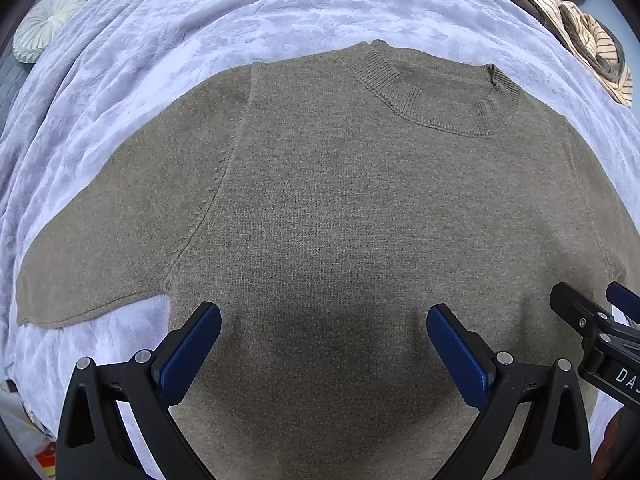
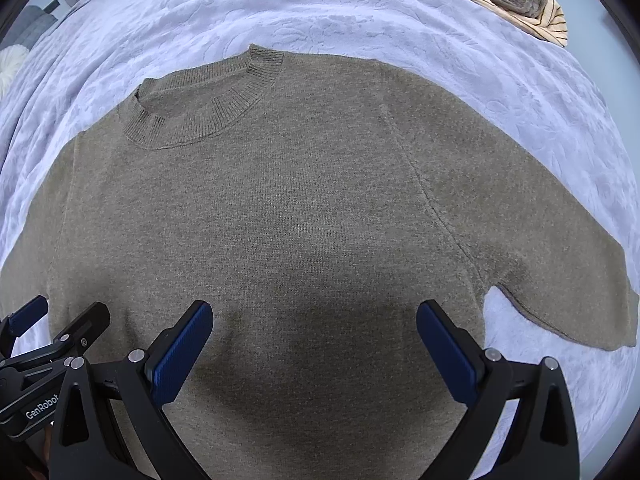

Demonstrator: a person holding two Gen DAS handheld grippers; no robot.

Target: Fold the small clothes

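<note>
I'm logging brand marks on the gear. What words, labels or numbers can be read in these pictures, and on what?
"GenRobot" on the body of the left gripper, seen from the right wrist view.
"DA", cut off at the picture's edge, on the body of the right gripper, seen from the left wrist view.
Nothing readable on the sweater or the blanket.

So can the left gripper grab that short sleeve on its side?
Probably yes: the left gripper is open over the sweater, and the sleeve lies flat, uncovered.
</note>
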